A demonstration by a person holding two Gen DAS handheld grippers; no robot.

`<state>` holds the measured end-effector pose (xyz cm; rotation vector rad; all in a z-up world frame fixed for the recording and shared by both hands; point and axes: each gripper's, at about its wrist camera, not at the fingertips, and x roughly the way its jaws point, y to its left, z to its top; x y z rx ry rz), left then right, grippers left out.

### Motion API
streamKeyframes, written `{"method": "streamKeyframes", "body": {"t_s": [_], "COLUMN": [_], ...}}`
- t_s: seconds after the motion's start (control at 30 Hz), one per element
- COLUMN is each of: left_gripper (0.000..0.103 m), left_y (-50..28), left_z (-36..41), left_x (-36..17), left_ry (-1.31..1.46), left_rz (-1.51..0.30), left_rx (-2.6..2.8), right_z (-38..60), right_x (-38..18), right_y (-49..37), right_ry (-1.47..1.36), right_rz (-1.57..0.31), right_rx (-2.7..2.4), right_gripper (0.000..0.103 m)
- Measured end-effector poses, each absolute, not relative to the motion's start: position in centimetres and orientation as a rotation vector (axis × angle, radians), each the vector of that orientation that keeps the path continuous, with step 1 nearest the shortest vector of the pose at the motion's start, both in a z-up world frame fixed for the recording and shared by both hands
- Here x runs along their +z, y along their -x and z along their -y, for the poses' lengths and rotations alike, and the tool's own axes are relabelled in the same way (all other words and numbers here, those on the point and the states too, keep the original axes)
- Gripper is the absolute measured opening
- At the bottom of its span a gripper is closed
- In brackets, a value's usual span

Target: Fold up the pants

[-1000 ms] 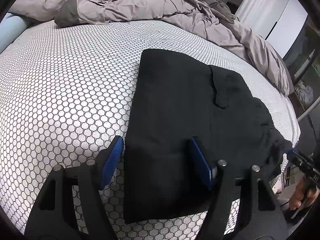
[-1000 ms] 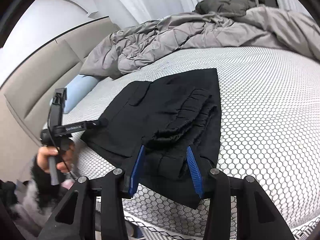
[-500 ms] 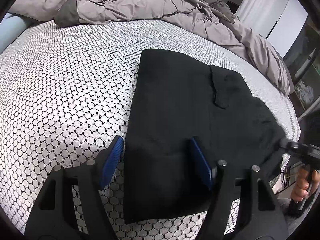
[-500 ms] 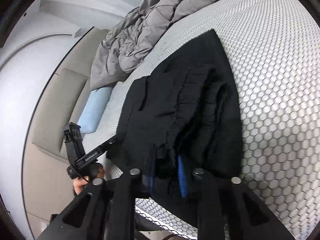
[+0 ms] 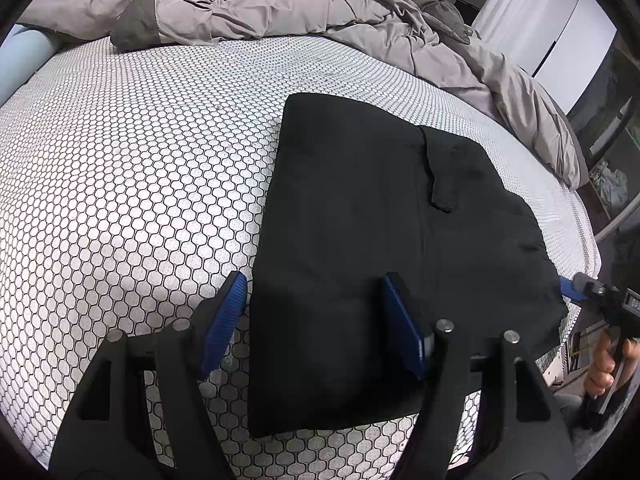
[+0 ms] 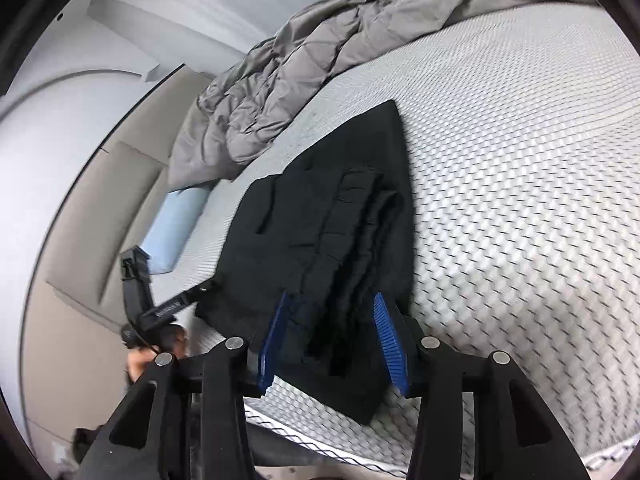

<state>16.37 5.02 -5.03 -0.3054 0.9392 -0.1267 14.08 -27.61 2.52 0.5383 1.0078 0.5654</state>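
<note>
The black pants [image 5: 360, 248] lie folded flat on the honeycomb-patterned mattress [image 5: 140, 168]. My left gripper [image 5: 316, 316] is open, its blue fingers straddling the pants' near left edge just above the cloth. In the right wrist view the pants [image 6: 332, 232] show a gathered waistband end toward me. My right gripper [image 6: 330, 336] is open over that waistband end, holding nothing. It also shows at the far right edge of the left wrist view [image 5: 592, 292]. The left gripper shows at the left of the right wrist view [image 6: 160, 304].
A rumpled grey duvet [image 5: 280, 4] is piled along the far side of the bed. A light blue pillow [image 6: 176, 232] lies by the beige headboard [image 6: 100, 216]. The mattress edge [image 6: 440, 456] runs just under my right gripper.
My right gripper was shut on the waistband half a second ago and has opened, letting it go. The right wrist view has swung and rolled. The left gripper has stayed in place.
</note>
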Motion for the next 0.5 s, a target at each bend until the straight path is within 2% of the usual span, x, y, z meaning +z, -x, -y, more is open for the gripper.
{"method": "streamKeyframes", "body": {"t_s": [0.23, 0.27, 0.33, 0.4, 0.5], "left_gripper": [0.067, 0.067, 0.067, 0.067, 0.067], "left_y": [-16.4, -16.4, -16.4, -16.4, -16.0], "left_z": [-5.1, -5.0, -5.1, -5.3, -5.6], "left_x": [-5.1, -5.1, -5.0, -4.9, -4.6], "left_ry": [0.293, 0.292, 0.297, 0.306, 0.322], "left_rz": [-0.942, -0.942, -0.941, -0.938, -0.923], "left_rx": [-0.121, -0.118, -0.121, -0.128, -0.14], "right_z": [25.5, 25.3, 24.5, 23.8, 23.5], "right_x": [-0.6, -0.8, -0.6, 0.8, 4.1], "right_y": [-18.3, -18.7, -19.2, -18.5, -16.2], "right_ry": [-0.512, -0.515, -0.49, -0.42, -0.425], "right_rz": [-1.075, -1.069, -1.055, -1.007, -0.885], "right_rx": [0.658, 0.663, 0.667, 0.658, 0.698], "right_gripper": [0.052, 0.049, 0.027, 0.018, 0.015]}}
